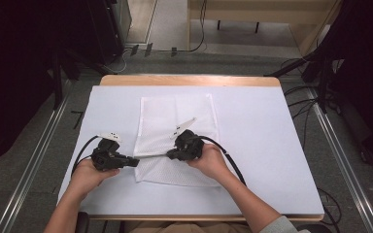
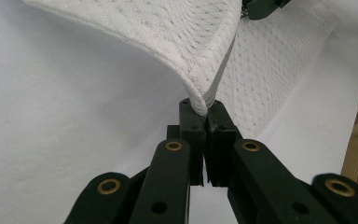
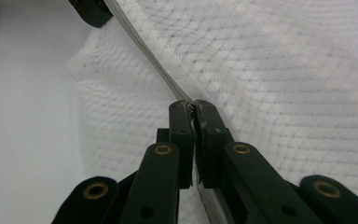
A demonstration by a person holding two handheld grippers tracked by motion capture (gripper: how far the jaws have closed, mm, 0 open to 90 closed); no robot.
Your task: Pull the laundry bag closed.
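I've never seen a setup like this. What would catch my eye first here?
Probably the white mesh bag lying mid-table on a white cloth, with a person's two hands working black grippers at its near part. The left gripper is clamped on the bag's left edge, lifting a corner, as the left gripper view shows. The right gripper is pinched shut on the zipper that runs between the two.

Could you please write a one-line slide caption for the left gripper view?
Left gripper pinches the corner of a white mesh zippered laundry bag above the white table cover.
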